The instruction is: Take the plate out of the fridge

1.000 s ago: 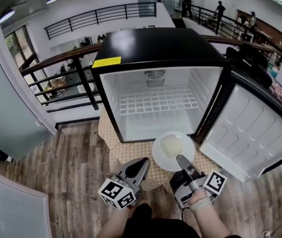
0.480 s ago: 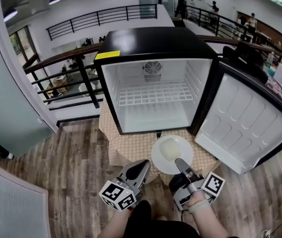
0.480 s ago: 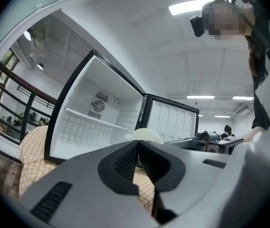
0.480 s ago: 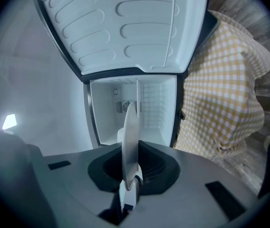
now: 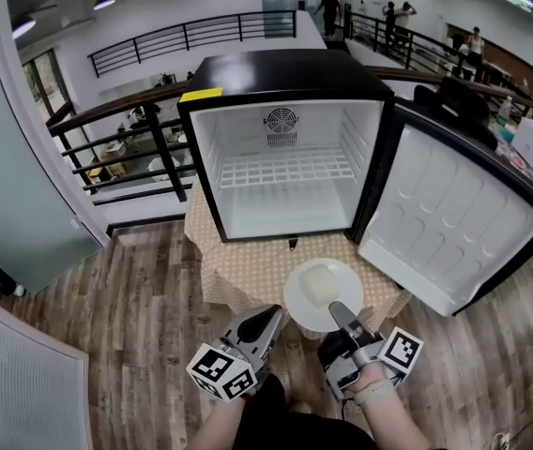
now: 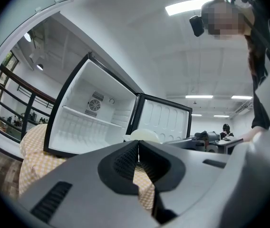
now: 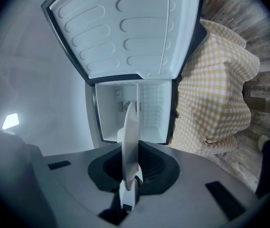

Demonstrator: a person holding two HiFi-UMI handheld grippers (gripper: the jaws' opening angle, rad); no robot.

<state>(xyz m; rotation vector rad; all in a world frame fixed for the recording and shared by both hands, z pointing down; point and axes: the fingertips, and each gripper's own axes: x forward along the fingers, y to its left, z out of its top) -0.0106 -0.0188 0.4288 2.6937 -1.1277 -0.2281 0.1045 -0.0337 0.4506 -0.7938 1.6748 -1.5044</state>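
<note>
The white plate [image 5: 315, 298] carries a pale lump and hangs in front of the open fridge [image 5: 285, 181], outside it, above the checked tablecloth's front edge. My right gripper [image 5: 337, 309] is shut on the plate's near rim. In the right gripper view the plate [image 7: 130, 137] shows edge-on, pinched between the jaws of the right gripper [image 7: 128, 186]. My left gripper [image 5: 271, 314] is shut and empty, to the left of the plate and apart from it. In the left gripper view the left gripper [image 6: 137, 152] has its jaws pressed together, with the plate [image 6: 145, 136] beyond them.
The black mini fridge stands on a table with a yellow checked cloth [image 5: 248, 275]. Its door [image 5: 454, 223] is swung wide to the right. Inside is a bare wire shelf [image 5: 285, 169]. Wooden floor [image 5: 144, 317] lies around, a railing [image 5: 126, 111] behind.
The right gripper has drawn the plate back from the fridge towards me. The fridge now sits farther off and higher in the head view. The left gripper stays shut.
</note>
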